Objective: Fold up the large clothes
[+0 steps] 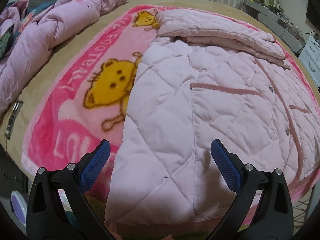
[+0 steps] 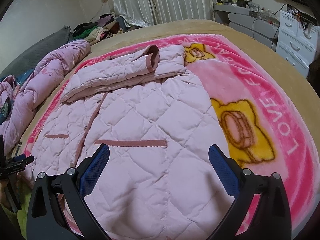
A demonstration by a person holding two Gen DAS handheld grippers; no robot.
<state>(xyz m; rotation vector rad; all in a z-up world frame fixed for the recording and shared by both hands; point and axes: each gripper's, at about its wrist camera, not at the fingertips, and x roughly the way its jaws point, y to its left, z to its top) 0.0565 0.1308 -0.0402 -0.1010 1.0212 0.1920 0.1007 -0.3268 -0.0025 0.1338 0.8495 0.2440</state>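
Pale pink quilted coat [image 1: 200, 104] lay flat on fuzzy pink cartoon blanket [image 1: 80, 108] on bed, long axis 6-to-12 o'clock, hem nearest, sleeves folded across top. Left claw [image 1: 160, 156] & right claw [image 2: 159, 160] gaped wide, empty, over hem.

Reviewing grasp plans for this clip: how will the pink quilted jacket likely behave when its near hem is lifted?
The quilted jacket looks padded and soft, so it will probably drape and sag rather than hold shape. Its puffy quilting suggests it is light for its size. The sleeves already folded across the top may slide off if the hem is lifted quickly. Both the left gripper and right gripper are open above the hem.
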